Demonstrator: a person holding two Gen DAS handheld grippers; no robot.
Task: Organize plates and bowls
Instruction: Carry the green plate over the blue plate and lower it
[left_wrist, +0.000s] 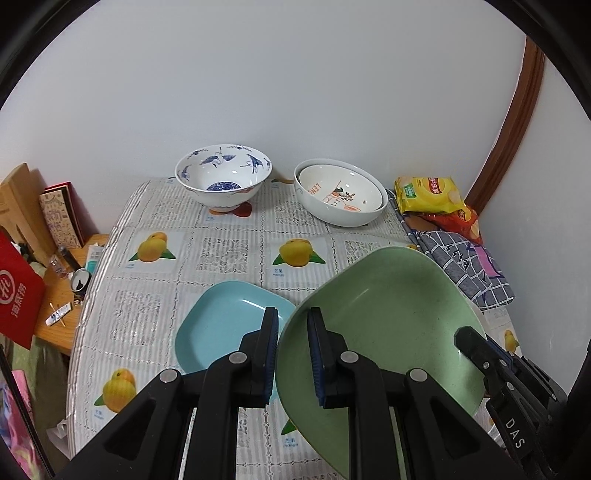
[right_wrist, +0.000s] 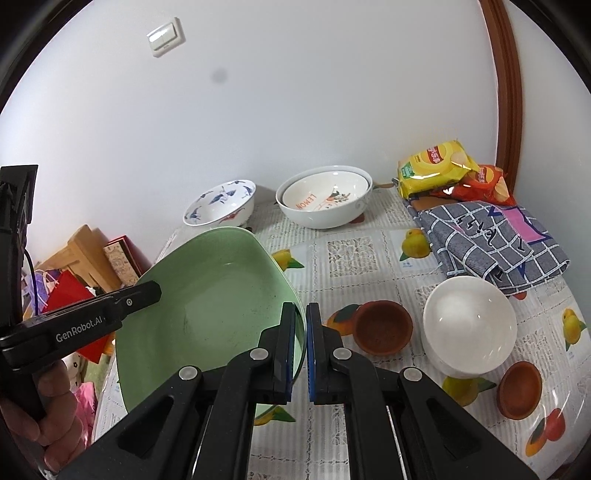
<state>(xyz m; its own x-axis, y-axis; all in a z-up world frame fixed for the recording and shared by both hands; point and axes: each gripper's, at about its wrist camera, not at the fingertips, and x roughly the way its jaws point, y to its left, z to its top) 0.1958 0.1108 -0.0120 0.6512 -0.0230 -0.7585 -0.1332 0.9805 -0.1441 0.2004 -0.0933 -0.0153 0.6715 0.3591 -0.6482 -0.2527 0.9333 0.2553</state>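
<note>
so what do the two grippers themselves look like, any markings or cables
Both are matte black plastic with two flat fingers lined with blue pads and silver round pivot pins. The left gripper has GenRobot.AI printed in white along its side, and a thin dark cable runs by its body. The right gripper shows white letters DAS. A bare hand grips the left handle; no sleeve shows.

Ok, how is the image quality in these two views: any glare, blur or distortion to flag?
Left wrist view: sharp, evenly lit, heavy fisheye bending the door frame, black vignette at the corners. Right wrist view: equally sharp, small glare spots on the white bowl and the yellow chip bag, a dark smudge over the wall, perhaps on the lens.
</note>
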